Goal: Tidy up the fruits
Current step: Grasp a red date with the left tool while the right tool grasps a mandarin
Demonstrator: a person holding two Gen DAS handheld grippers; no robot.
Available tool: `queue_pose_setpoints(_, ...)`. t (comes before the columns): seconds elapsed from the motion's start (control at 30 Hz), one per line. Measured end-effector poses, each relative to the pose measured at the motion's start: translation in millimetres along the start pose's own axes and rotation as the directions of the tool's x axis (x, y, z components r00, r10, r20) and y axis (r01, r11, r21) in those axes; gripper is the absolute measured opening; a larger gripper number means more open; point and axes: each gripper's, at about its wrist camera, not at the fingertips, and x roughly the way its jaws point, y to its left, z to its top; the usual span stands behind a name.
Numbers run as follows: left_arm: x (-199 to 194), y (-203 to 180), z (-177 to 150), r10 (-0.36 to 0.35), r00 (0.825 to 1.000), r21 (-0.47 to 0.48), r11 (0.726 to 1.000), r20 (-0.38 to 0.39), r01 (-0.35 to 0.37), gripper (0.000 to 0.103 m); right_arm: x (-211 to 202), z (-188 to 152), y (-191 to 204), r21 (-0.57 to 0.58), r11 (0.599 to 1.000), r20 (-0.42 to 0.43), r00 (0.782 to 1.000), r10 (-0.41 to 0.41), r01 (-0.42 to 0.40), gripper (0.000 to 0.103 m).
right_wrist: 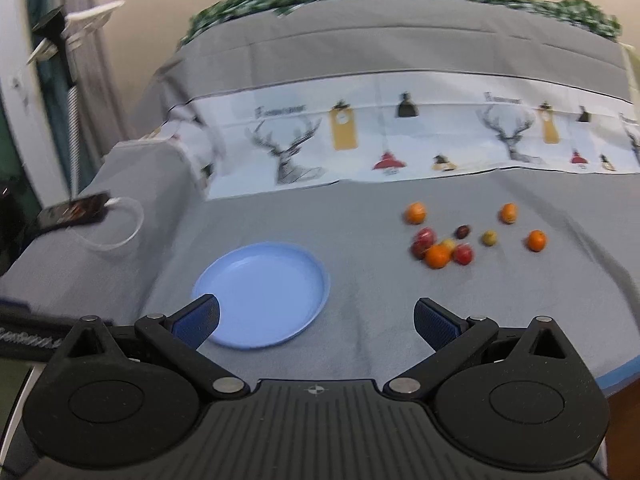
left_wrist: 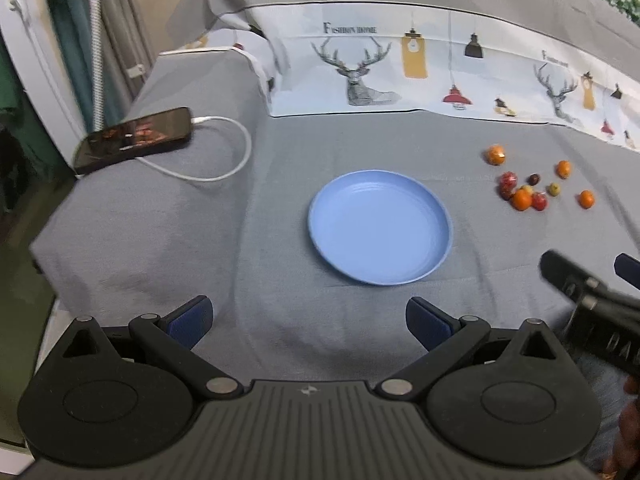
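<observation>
An empty blue plate (left_wrist: 380,226) lies on the grey cloth; it also shows in the right wrist view (right_wrist: 262,292). Several small fruits, orange, red, dark and yellow-green, lie scattered to the plate's right (left_wrist: 524,192) (right_wrist: 440,254). My left gripper (left_wrist: 308,322) is open and empty, held near the table's front edge in front of the plate. My right gripper (right_wrist: 316,322) is open and empty, in front of the plate and the fruits. The right gripper also shows at the right edge of the left wrist view (left_wrist: 584,276).
A black phone (left_wrist: 134,140) with a white charging cable (left_wrist: 224,160) lies on a raised grey block at the left. A printed cloth with deer and lamps (left_wrist: 400,72) rises behind the table. The table's right edge shows in the right wrist view (right_wrist: 616,380).
</observation>
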Motion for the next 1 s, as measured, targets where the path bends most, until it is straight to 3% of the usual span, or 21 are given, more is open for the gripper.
queue_pose_setpoints(0.13, 19, -21, 18, 0.013, 1.000, 0.003, 1.000, -0.022, -0.013, 0.103, 10, 7, -37, 0.068, 0.992, 0.046, 0.993, -0.110, 0.107, 0.103)
queue_pose_setpoints(0.23, 43, -44, 37, -0.037, 0.997, 0.021, 0.999, -0.067, 0.039, 0.103, 26, 11, -72, 0.124, 0.970, 0.023, 0.977, -0.212, 0.208, 0.103)
queue_pose_setpoints(0.37, 85, -86, 63, -0.150, 0.973, 0.066, 0.984, -0.175, 0.164, 0.103, 56, 13, -122, 0.158, 0.930, -0.028, 0.943, -0.332, 0.332, 0.103)
queue_pose_setpoints(0.47, 120, -122, 80, -0.192, 0.956, 0.069, 0.975, -0.221, 0.211, 0.103, 87, 15, -163, 0.169, 0.887, -0.077, 0.903, -0.422, 0.429, 0.103)
queue_pose_setpoints(0.77, 247, -220, 150, -0.223, 0.928, 0.052, 0.967, -0.298, 0.249, 0.099, 214, 21, -283, 0.281, 0.837, -0.293, 0.872, -0.392, 0.470, 0.102)
queue_pose_setpoints(0.87, 281, -243, 165, -0.208, 0.923, 0.020, 0.974, -0.324, 0.227, 0.098, 248, 21, -306, 0.322, 0.816, -0.315, 0.867, -0.386, 0.480, 0.102)
queue_pose_setpoints(0.97, 301, -263, 170, -0.208, 0.913, 0.042, 0.971, -0.350, 0.237, 0.094, 280, 25, -320, 0.270, 0.811, -0.318, 0.843, -0.435, 0.520, 0.102)
queue_pose_setpoints(1.0, 307, -269, 170, -0.210, 0.909, 0.047, 0.969, -0.360, 0.243, 0.091, 287, 25, -323, 0.263, 0.815, -0.313, 0.845, -0.434, 0.516, 0.102)
